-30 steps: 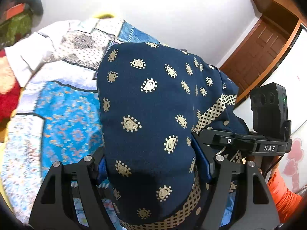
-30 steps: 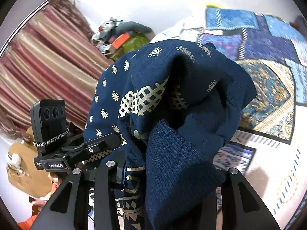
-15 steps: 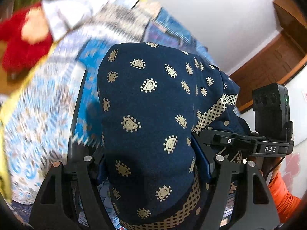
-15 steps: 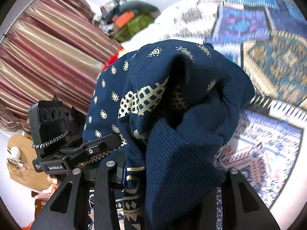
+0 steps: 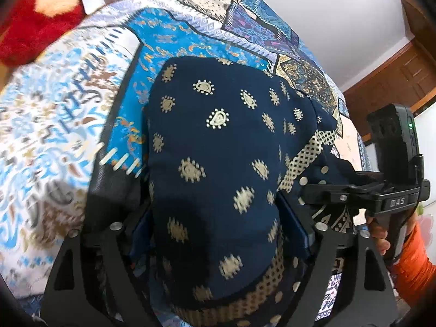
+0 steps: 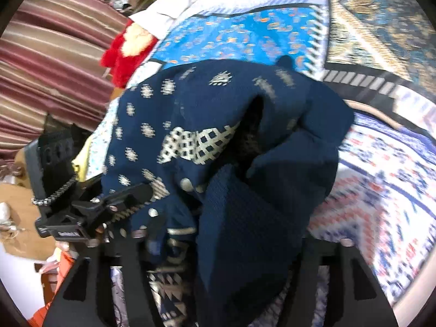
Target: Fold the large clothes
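A navy garment (image 5: 218, 163) with gold paisley motifs and a lattice-print band is bundled into a thick fold and rests low over the patchwork quilt (image 5: 68, 136). My left gripper (image 5: 215, 218) straddles its near end. The jaws are opening, and its blue pads (image 5: 293, 226) stand just off the cloth. In the right wrist view the same garment (image 6: 245, 136) bulges between the fingers of my right gripper (image 6: 234, 239). Those jaws are also opening, with a gap on the right side. Cloth hides the fingertips of both.
The quilt (image 6: 381, 177) covers the bed all around. A red plush toy (image 5: 32, 27) (image 6: 128, 51) lies at the bed's far side near a striped curtain (image 6: 49, 54). A hand in an orange sleeve (image 5: 411, 267) holds the other gripper's black housing (image 5: 392, 201). A wooden door (image 5: 395, 81) stands behind.
Both grippers have sunk with the bundle towards the bed, so the quilt fills more of each view. Both sets of jaws stand wider than before and the cloth sags looser.
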